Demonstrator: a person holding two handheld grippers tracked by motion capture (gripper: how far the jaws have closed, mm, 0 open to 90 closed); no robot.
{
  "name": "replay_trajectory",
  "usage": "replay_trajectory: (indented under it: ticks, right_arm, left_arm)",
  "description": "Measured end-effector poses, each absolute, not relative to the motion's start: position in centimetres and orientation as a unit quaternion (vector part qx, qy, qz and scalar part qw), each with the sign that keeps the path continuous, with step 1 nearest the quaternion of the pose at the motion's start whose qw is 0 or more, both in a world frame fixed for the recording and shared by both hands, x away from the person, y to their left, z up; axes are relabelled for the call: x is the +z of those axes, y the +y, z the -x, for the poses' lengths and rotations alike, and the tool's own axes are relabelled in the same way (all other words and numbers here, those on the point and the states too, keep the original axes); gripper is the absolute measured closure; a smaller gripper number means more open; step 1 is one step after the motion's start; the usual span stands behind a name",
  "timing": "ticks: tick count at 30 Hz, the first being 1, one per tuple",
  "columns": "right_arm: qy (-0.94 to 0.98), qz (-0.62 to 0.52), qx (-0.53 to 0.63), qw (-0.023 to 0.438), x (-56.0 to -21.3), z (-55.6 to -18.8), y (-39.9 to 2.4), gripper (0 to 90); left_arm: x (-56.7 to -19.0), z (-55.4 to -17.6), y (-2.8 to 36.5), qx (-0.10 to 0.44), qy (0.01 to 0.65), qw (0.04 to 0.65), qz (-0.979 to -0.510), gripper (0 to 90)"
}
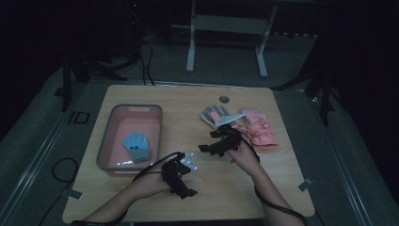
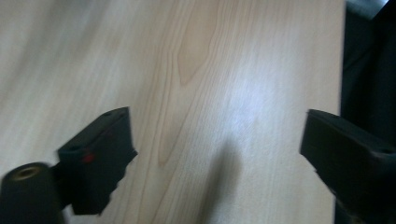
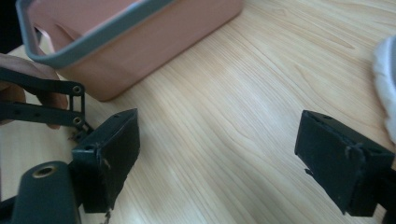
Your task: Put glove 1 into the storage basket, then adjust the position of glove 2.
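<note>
Left gripper (image 2: 215,154): jaws stand wide apart with nothing between them, over bare wood; in the high view it sits near the table's front edge, just right of the bin's near corner.
Right gripper (image 3: 217,158): jaws spread wide, empty, above bare table; in the high view it lies near the middle of the table, just in front of the grey glove.
Pink bin (image 1: 106,136): left part of the table, grey rim.
Blue glove (image 1: 137,147): lies inside the bin, on its floor.
Grey glove (image 1: 214,114): flat on the table, right of the bin.
Pink glove (image 1: 259,126): just beside the grey glove, on its right.
Table (image 1: 282,188): light wood.
</note>
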State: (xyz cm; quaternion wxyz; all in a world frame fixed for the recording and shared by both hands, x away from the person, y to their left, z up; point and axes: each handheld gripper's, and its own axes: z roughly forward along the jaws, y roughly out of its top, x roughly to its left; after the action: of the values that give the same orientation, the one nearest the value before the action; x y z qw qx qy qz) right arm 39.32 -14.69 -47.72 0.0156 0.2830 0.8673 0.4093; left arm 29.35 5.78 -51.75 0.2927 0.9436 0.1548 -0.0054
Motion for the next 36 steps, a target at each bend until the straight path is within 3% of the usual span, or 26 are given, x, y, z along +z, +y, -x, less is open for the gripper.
replay_trajectory:
  ticks: [9, 15, 17, 20, 21, 26, 36]
  right_arm:
    - [0.857, -0.303, 0.415, 0.04, -48.9, -38.8, -17.1, 11.1]
    - [0.854, -0.309, 0.416, 0.049, -49.4, -38.6, -18.9, 23.6]
    - [0.855, -0.318, 0.406, 0.054, -49.5, -38.6, -19.5, 33.6]
    - [0.855, -0.324, 0.399, 0.065, -49.6, -38.6, -20.1, 33.8]
    - [0.857, -0.324, 0.392, 0.081, -49.6, -38.7, -20.8, 40.2]
    - [0.857, -0.33, 0.381, 0.11, -49.3, -39.4, -22.6, 53.3]
    - [0.857, -0.35, 0.356, 0.123, -49.4, -42.4, -24.1, 65.7]
  left_arm:
    - [-53.6, -29.0, 5.9, 0.013, 0.174, 0.328, -0.928, 2.6]
    - [-54.5, -28.6, 6.2, 0.027, 0.173, 0.326, -0.929, 2.7]
    - [-54.7, -28.4, 6.3, 0.031, 0.17, 0.32, -0.931, 2.6]
    - [-54.8, -28.3, 6.3, 0.034, 0.169, 0.319, -0.932, 2.7]
    - [-55.0, -28.1, 6.4, 0.031, 0.169, 0.323, -0.931, 2.7]
    - [-55.2, -27.8, 6.5, 0.036, 0.162, 0.325, -0.931, 2.7]
    - [-55.3, -27.6, 6.8, 0.033, 0.155, 0.331, -0.93, 3.4]
